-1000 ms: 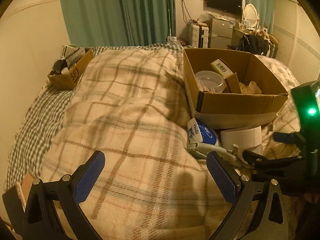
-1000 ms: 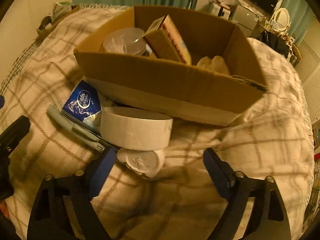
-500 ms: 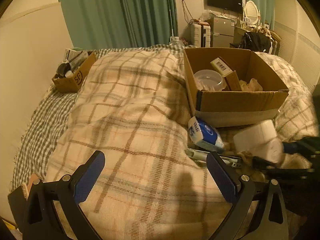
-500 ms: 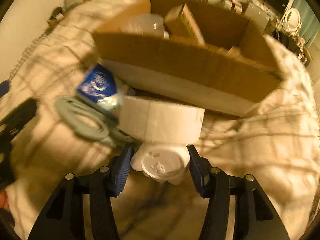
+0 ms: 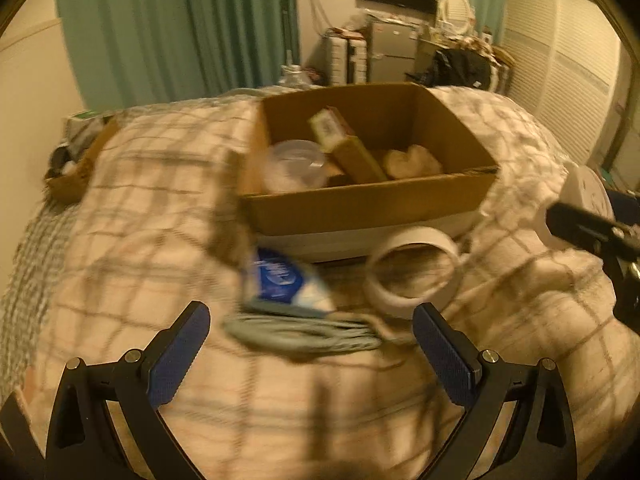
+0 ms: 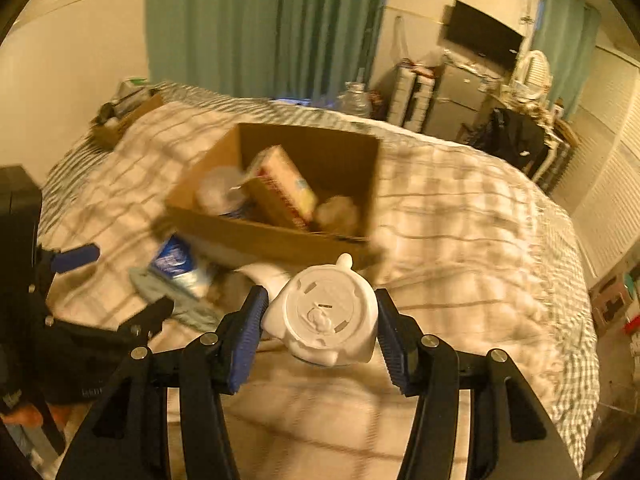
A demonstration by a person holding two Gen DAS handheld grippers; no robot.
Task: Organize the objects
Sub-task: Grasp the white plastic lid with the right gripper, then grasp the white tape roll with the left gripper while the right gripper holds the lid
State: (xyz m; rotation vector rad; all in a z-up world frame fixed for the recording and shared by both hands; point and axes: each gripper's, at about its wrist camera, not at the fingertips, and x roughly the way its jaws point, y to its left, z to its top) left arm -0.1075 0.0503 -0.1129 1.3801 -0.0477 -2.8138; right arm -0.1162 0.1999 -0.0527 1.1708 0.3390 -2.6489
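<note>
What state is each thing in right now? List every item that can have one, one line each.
Right gripper: shut on the white figurine.
White figurine: held off the bed.
Left gripper: open, nothing between its fingers.
Cardboard box: open-topped, holding items.
Tape roll: lying on the blanket.

white figurine point(image 6: 326, 314) gripped, cardboard box point(image 6: 280, 236) beyond

Plaid-blanketed bed point(image 5: 132, 264) bears cardboard box point(image 5: 360, 204), tape roll point(image 5: 412, 268), blue packet point(image 5: 280, 280).
</note>
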